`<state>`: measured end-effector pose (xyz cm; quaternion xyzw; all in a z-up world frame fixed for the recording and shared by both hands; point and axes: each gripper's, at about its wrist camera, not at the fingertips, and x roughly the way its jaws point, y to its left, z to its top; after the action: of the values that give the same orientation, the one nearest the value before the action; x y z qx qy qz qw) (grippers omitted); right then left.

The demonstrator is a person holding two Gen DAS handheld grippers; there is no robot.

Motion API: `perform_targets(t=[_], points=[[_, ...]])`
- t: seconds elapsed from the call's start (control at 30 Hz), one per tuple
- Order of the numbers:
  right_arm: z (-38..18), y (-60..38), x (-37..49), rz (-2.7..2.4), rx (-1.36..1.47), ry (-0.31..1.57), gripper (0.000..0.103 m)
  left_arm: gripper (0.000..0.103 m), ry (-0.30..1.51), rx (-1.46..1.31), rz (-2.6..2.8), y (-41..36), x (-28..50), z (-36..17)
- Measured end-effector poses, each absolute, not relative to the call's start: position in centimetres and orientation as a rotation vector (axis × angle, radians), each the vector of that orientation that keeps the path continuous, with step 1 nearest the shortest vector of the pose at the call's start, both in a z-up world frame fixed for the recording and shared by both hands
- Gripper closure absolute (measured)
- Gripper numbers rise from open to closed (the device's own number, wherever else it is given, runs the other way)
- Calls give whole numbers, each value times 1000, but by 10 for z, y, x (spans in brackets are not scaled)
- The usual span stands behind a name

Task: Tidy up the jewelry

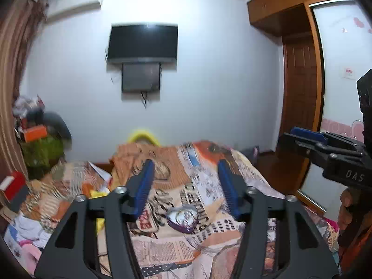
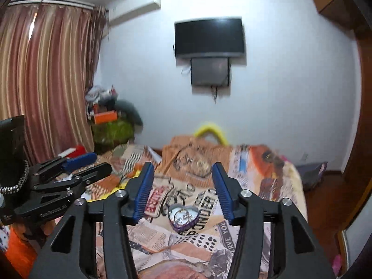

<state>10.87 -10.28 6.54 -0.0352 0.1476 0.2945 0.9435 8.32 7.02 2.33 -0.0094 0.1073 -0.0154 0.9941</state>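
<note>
A purple heart-shaped jewelry box (image 1: 182, 218) lies open on the patterned bedspread (image 1: 167, 248) with silvery rings or bracelets inside; it also shows in the right wrist view (image 2: 183, 217). My left gripper (image 1: 186, 165) is open and empty, raised above and behind the box. My right gripper (image 2: 182, 167) is open and empty, also held above the box. Each gripper shows at the edge of the other's view: the right gripper (image 1: 302, 137) and the left gripper (image 2: 93, 160).
The bed (image 2: 267, 176) is covered by a newspaper-print quilt. A red box (image 1: 12, 184) sits at the left edge. A cluttered pile (image 2: 111, 118) stands by the striped curtain (image 2: 46, 74). A TV (image 1: 143, 43) hangs on the wall. A wooden wardrobe (image 1: 302, 81) stands right.
</note>
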Motion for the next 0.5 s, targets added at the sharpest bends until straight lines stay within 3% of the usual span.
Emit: perform_targets(t=[0.07, 0.1, 0.13, 0.17, 0.33, 0.5], points=[[66, -104, 97, 578, -79, 267, 45, 16, 169, -21, 10, 67, 69, 26], [65, -104, 92, 568, -77, 256, 41, 10, 146, -25, 31, 65, 62, 27], [65, -105, 88, 555, -71, 246, 30, 3, 128, -27, 43, 64, 56, 27], [64, -106, 85, 536, -65, 233, 20, 1, 112, -30, 56, 62, 50, 27], [63, -108, 74, 451, -56, 173, 1, 1, 89, 7, 85, 53, 40, 28], [62, -104, 67, 408, -86, 135, 0, 1, 96, 14, 80, 46, 29, 27]])
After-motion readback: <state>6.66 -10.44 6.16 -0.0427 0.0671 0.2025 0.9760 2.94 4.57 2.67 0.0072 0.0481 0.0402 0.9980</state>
